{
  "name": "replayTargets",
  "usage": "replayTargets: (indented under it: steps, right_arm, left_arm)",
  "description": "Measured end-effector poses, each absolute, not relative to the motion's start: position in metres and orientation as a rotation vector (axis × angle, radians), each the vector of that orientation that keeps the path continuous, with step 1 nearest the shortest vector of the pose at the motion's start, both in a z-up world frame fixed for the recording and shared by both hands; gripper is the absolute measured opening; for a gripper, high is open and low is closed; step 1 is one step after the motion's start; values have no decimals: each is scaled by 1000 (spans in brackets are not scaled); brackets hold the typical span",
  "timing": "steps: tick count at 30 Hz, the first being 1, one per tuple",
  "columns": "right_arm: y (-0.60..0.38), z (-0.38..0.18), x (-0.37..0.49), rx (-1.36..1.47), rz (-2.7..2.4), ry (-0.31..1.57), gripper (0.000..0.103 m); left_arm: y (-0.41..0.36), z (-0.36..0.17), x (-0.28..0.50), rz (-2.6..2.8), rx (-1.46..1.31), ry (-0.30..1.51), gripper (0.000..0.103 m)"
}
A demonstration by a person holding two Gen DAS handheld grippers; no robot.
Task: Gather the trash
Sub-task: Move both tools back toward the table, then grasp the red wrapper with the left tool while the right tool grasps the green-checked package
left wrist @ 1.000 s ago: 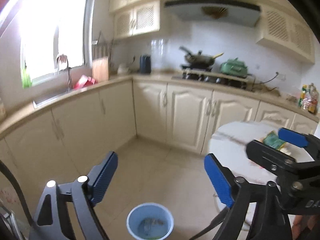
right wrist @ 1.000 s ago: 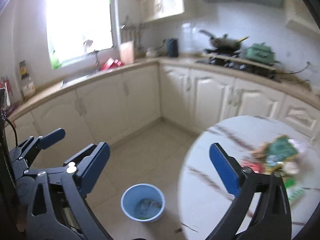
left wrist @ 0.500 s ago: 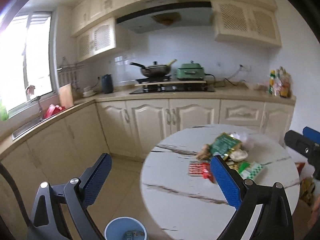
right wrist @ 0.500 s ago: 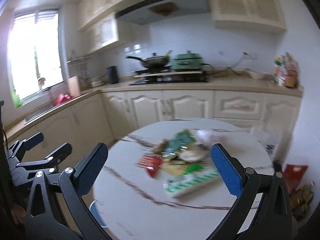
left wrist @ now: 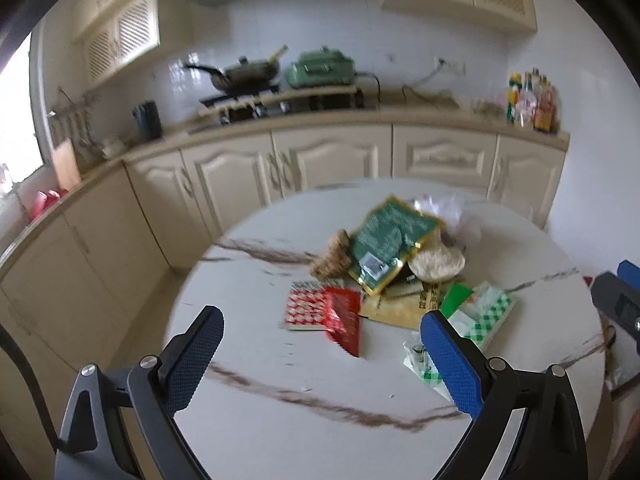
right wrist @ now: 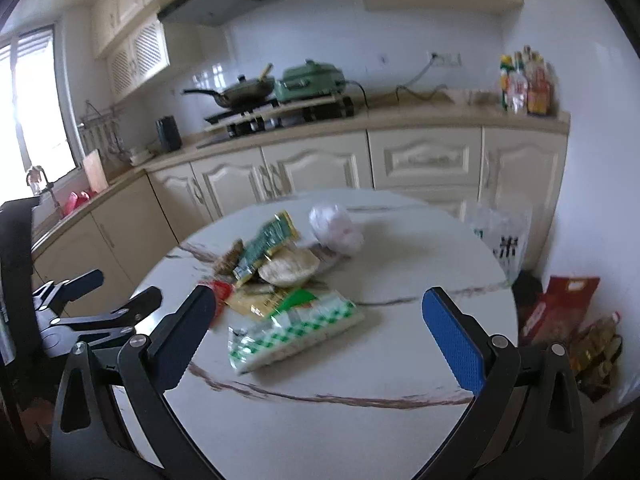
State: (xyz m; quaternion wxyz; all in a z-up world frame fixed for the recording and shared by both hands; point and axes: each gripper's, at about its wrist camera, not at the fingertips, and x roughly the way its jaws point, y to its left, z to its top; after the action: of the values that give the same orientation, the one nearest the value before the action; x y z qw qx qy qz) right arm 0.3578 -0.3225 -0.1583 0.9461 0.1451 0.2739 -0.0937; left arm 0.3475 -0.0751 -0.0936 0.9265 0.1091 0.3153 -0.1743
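Observation:
A pile of trash lies on a round white marble table [left wrist: 280, 408] [right wrist: 400, 360]. It holds a dark green foil bag [left wrist: 386, 240] [right wrist: 266, 246], a red-and-white wrapper [left wrist: 324, 312], a green-checked white packet [left wrist: 480, 312] [right wrist: 296, 328], a round beige cracker [left wrist: 436, 264] [right wrist: 288, 266] and a crumpled clear bag [right wrist: 336, 230]. My left gripper [left wrist: 320, 360] is open and empty above the table's near side, before the red wrapper. My right gripper [right wrist: 320, 336] is open and empty, with the checked packet between its fingers further ahead.
Cream kitchen cabinets [left wrist: 332, 160] run behind the table, with a stove, wok [left wrist: 244, 74] and green cooker [left wrist: 322, 66] on the counter. Bottles [right wrist: 524, 84] stand at the counter's right end. Bags [right wrist: 560, 312] sit on the floor right of the table.
Both grippers swung right from the blue bin on the floor and came up over the table. The trash pile is now closer and lower in both views. Both stay open.

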Motion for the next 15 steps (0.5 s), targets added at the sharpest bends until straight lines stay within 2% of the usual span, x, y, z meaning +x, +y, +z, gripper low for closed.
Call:
replayTargets:
  steps: [9, 10, 12, 15]
  right_arm:
    - [-334, -208, 391, 331, -190, 681, 103]
    - [-334, -212, 394, 331, -193, 693, 103]
    - [-333, -217, 399, 334, -192, 705, 103]
    - [-331, -222, 406, 332, -188, 717, 103]
  left_arm:
    - [-100, -149, 431, -374, 247, 799, 94]
    - [-99, -153, 437, -373, 239, 814, 91]
    - [-99, -160, 452, -389, 226, 858, 73]
    - [-100, -167, 467, -401, 223, 884, 61]
